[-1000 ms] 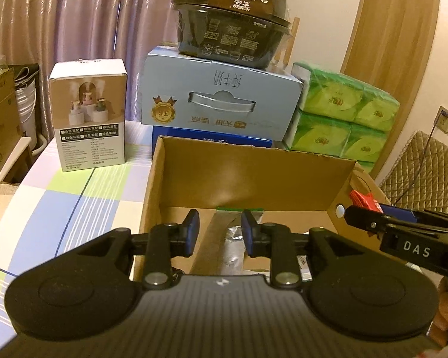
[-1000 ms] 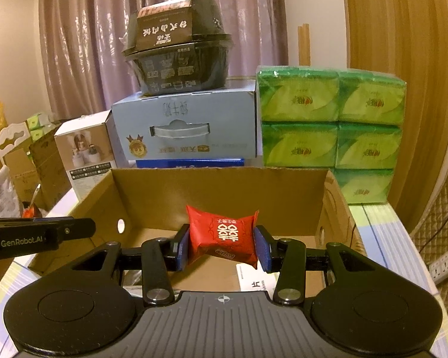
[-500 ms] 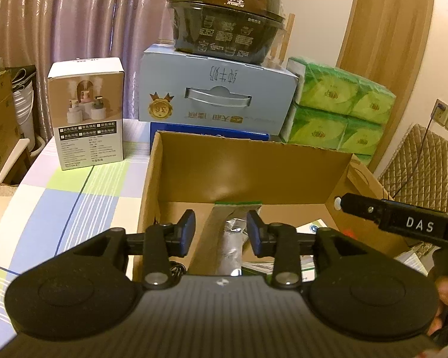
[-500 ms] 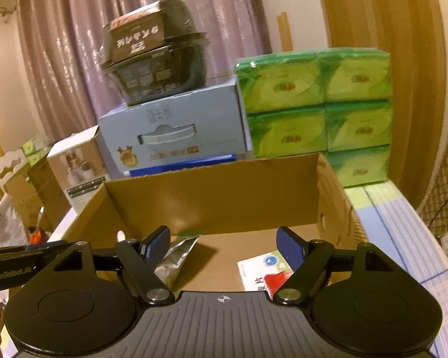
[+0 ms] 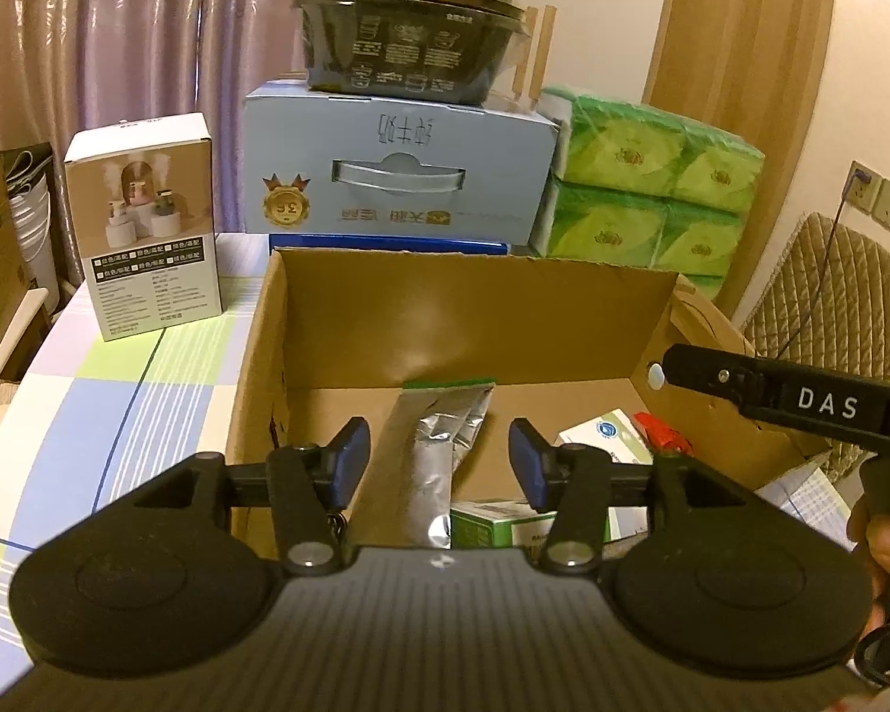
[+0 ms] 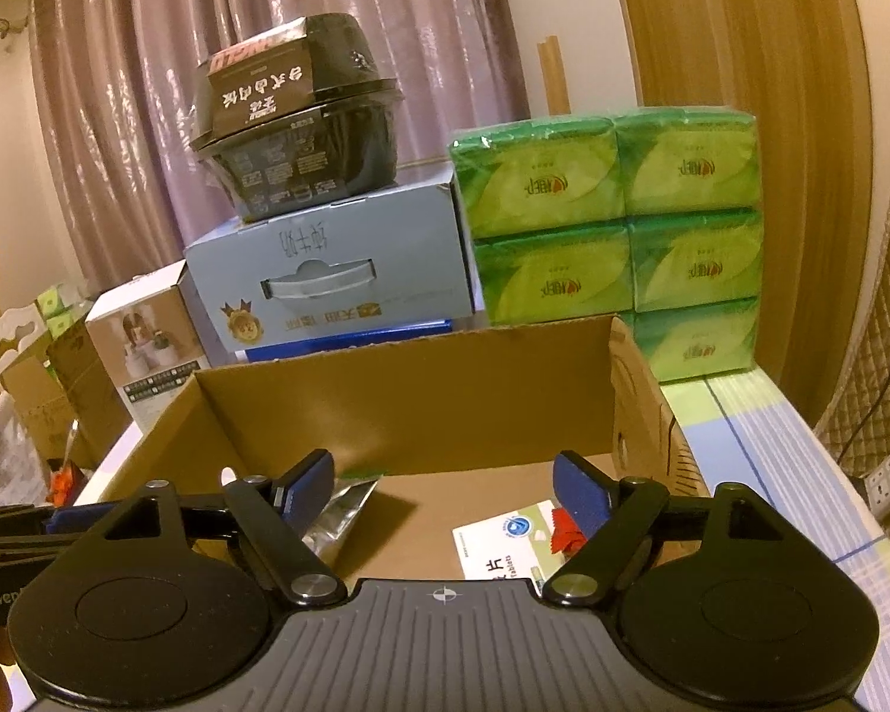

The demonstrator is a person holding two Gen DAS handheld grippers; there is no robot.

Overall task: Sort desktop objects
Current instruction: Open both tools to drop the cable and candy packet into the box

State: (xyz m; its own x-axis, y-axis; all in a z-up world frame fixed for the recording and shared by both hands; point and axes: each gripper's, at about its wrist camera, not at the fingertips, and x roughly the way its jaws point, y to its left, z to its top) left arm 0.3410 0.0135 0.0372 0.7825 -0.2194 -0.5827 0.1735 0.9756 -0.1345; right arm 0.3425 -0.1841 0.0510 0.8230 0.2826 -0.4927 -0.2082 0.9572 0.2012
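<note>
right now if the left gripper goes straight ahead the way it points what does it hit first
Probably the silver pouch lying in the cardboard box: it sits right between the open left gripper fingers. Depth is unclear; if the gripper passes above it, the box's far wall comes next.

A pale blue carton [image 5: 397, 169] with a carry handle stands at the back of the checked tabletop [image 5: 118, 391]; a black instant-noodle bowl [image 5: 409, 24] sits on top of it; just to its right, green tissue packs [image 6: 617, 237] are stacked in tiers. Left of the carton stands a white product box [image 5: 148, 225], upright; behind everything hangs a mauve curtain [image 6: 302, 29], with a wooden panel [image 6: 736, 24] to its right; a wall socket [image 5: 884, 202] and a quilted chair back [image 5: 848, 291] show at the far right.
</note>
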